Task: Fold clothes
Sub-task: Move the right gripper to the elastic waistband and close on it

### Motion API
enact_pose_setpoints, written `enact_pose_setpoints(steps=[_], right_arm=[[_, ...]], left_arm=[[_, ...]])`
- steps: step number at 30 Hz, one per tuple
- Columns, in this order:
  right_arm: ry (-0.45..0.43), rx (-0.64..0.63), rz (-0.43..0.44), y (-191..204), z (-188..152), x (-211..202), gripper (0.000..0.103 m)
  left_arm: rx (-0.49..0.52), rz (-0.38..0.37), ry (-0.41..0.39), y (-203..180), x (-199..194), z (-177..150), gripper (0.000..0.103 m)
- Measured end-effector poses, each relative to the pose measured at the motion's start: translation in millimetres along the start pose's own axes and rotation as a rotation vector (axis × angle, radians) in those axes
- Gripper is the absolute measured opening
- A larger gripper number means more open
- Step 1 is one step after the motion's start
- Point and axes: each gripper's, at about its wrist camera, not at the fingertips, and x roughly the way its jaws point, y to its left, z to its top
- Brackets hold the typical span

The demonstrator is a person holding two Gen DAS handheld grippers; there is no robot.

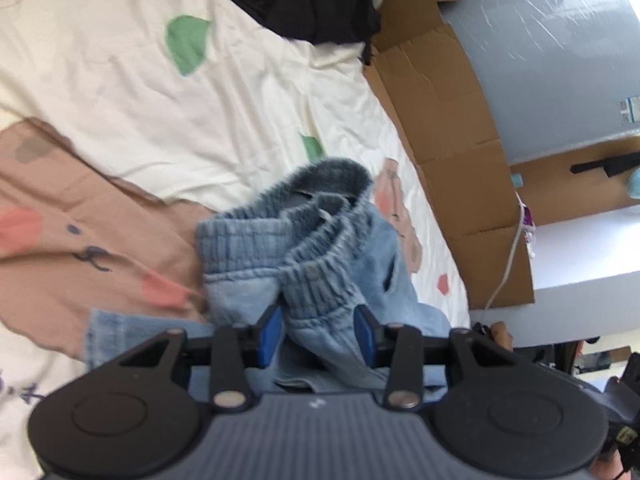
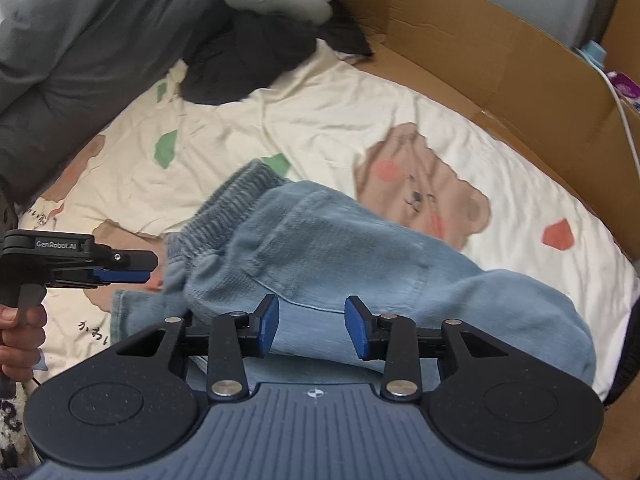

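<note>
Right wrist view: crumpled pale denim trousers lie beneath the spread right tool.

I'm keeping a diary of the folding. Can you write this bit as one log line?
step: folding | item: light blue denim pants, bunched on bear-print sheet | left tool: pants between pads | right tool: open above pants

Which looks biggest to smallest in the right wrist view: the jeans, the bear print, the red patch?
1. Jeans, though nearest the camera, which inflates them.
2. Bear print on the sheet.
3. Red patch, clearly smallest.
</note>
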Motion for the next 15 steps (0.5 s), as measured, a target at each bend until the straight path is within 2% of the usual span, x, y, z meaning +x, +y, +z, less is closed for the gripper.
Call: enact_pose_setpoints(steps=[6, 15], right_arm=[[-0.01, -0.074, 0.002, 35, 3, 19, 0.046], [-0.001, -0.295, -0.009, 97, -1, 51, 0.046]], left_arm=[[-0.063, 0.05, -0.03, 29, -9, 1, 0.042], [-0.11, 0.063, -0.03, 57, -11, -6, 0.039]])
